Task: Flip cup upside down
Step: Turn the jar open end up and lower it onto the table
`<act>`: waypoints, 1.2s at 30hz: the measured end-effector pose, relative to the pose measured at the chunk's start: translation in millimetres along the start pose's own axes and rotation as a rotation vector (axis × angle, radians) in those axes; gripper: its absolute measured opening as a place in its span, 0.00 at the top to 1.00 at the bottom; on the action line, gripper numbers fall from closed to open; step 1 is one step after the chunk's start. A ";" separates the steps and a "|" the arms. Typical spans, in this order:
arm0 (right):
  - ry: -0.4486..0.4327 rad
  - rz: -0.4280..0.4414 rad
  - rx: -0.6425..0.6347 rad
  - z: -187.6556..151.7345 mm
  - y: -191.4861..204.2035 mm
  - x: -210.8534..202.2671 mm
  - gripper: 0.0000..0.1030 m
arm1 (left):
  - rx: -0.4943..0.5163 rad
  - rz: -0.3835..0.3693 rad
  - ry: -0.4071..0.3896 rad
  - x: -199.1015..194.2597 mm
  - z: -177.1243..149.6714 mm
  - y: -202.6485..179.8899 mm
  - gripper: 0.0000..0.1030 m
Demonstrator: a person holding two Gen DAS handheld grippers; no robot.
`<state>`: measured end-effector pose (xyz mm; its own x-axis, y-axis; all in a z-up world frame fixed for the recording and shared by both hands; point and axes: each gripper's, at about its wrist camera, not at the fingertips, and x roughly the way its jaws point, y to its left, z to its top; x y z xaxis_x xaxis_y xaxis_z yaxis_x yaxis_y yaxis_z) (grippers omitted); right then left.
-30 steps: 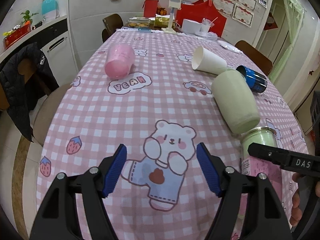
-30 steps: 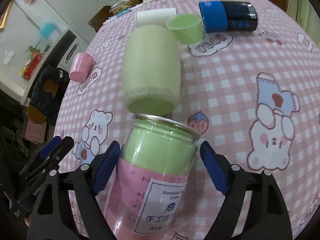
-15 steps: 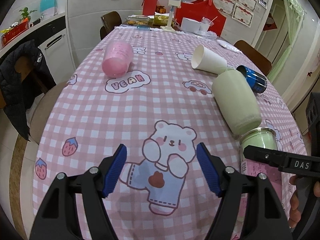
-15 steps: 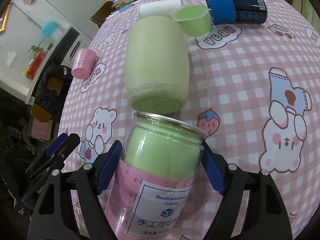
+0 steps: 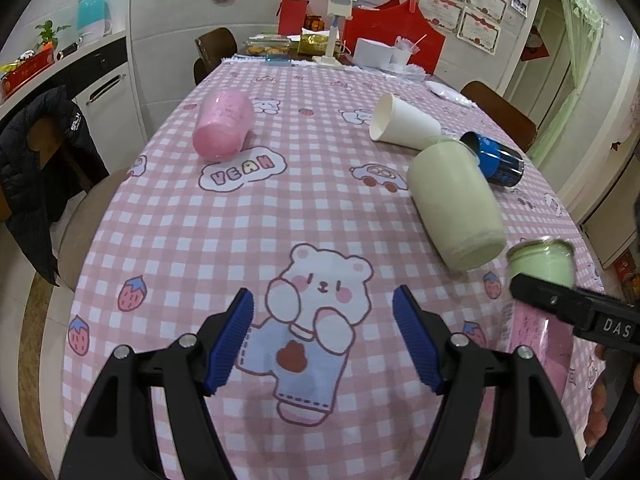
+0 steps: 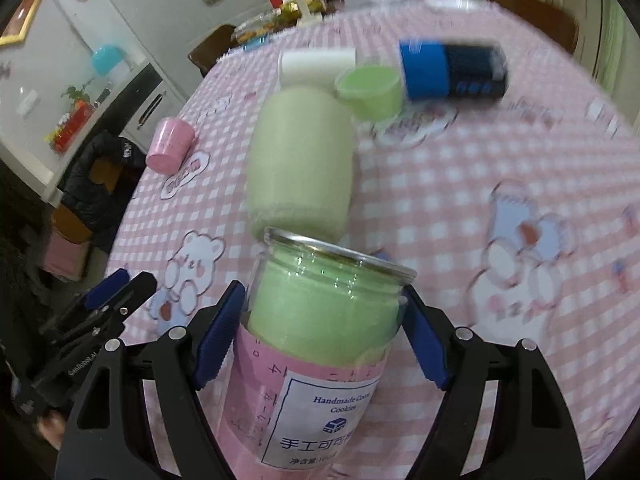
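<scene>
My right gripper (image 6: 320,332) is shut on a clear cookie jar (image 6: 320,344) with a green inside and a pink label. It holds the jar tilted above the table. The jar also shows at the right edge of the left wrist view (image 5: 540,280), behind the right gripper's finger. My left gripper (image 5: 322,340) is open and empty above the bear print. A large pale green cup (image 5: 454,200) lies on its side just beyond the jar; it also shows in the right wrist view (image 6: 300,168).
On the pink checked tablecloth (image 5: 280,208) lie a pink cup (image 5: 222,126), a white paper cup (image 5: 402,128), a blue and black cup (image 5: 494,160) and a small green cup (image 6: 372,92). Chairs stand around the table. Boxes and clutter fill the far end.
The right gripper has closed on the jar and raised it, tilting the view. The left gripper has barely moved.
</scene>
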<state>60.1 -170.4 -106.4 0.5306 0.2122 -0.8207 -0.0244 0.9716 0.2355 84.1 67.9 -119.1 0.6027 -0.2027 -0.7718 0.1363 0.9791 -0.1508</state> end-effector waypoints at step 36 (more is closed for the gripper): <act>-0.289 -0.311 -0.245 -20.5 -8.0 -44.4 0.31 | 0.061 0.020 -0.018 -14.2 -1.3 -52.9 0.31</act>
<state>19.3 -185.4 -82.5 0.7568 -0.0961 -0.6465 -0.0079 0.9877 -0.1561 67.3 19.0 -100.9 0.6198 -0.1840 -0.7629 0.1718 0.9804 -0.0969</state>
